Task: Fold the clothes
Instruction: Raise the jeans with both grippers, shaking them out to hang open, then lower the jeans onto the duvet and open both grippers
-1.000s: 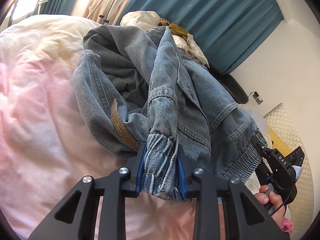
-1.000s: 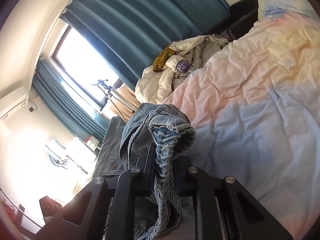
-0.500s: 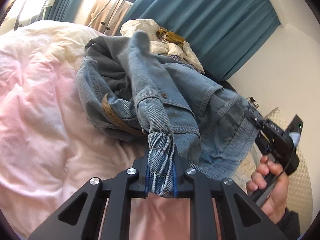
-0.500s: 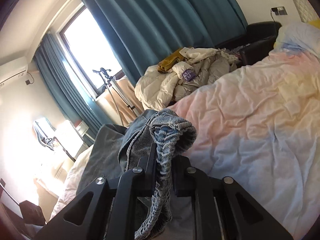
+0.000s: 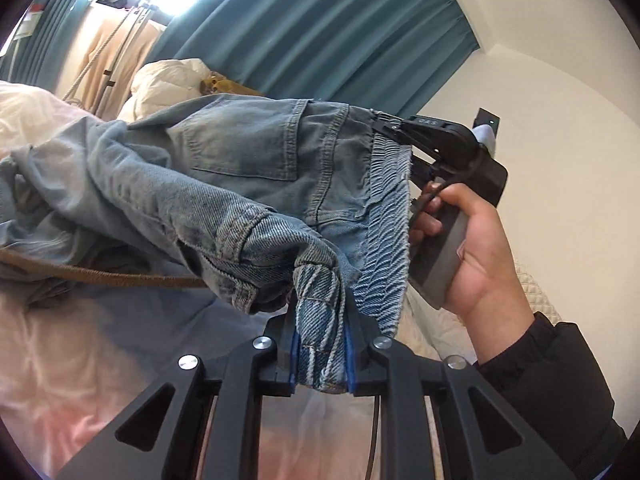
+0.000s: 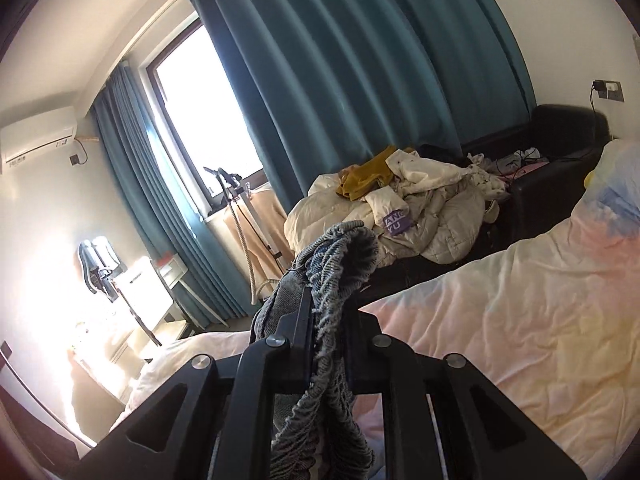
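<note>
Above the bed point(image 5: 80, 360), the denim jacket point(image 5: 240, 168) is held stretched, its ribbed hem pinched in the jaws of both the left gripper point(image 5: 320, 344) and the right gripper point(image 6: 326, 344).

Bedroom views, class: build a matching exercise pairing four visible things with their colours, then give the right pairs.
Things:
1. jacket
2. curtain
3. mustard garment
4. sofa

Colours:
A. black
B. faded blue denim
C. teal
D. yellow-brown

Pairs: 1-B, 2-C, 3-D, 4-A

The left gripper and right gripper both clamp the jacket's ribbed hem.
</note>
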The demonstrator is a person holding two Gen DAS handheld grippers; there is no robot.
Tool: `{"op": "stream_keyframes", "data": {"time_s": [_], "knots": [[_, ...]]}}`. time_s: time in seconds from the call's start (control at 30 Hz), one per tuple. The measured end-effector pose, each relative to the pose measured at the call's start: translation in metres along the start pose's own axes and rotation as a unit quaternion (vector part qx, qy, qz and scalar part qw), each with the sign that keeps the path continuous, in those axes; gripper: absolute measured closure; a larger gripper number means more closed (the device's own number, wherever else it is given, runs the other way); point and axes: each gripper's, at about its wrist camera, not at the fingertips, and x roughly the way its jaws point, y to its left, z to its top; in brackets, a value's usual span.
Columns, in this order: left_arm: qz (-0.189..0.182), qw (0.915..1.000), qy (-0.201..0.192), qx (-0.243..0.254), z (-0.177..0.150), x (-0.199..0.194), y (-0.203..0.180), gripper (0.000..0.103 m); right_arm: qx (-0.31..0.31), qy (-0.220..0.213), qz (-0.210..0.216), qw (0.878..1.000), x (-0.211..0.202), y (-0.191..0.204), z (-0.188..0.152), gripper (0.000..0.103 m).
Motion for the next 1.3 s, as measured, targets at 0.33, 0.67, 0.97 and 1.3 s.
{"op": "stream_keyframes", "data": {"time_s": [0.33,0.67,0.97,1.3], "knots": [[0.021,0.9976,0.065,0.009,-0.023,0.191,0.015,0.085,-0.033,0.021,-0.085,0.996,0.108,-0.153,0.004,0.093],[0.052,0.9908,0.124,0.015,-0.049,0.256,0.054,0.084,0.02,0.074,-0.114,0.991,0.184,-0.264,-0.077,0.091],[0.081,0.9837,0.134,0.088,-0.041,0.214,0.022,0.053,0.015,0.082,-0.117,0.99,0.125,-0.223,-0.063,0.047],[0.118,0.9767,0.085,0.158,-0.019,0.08,-0.009,0.039,-0.037,0.056,-0.084,0.994,0.013,-0.108,-0.062,0.046]]}}
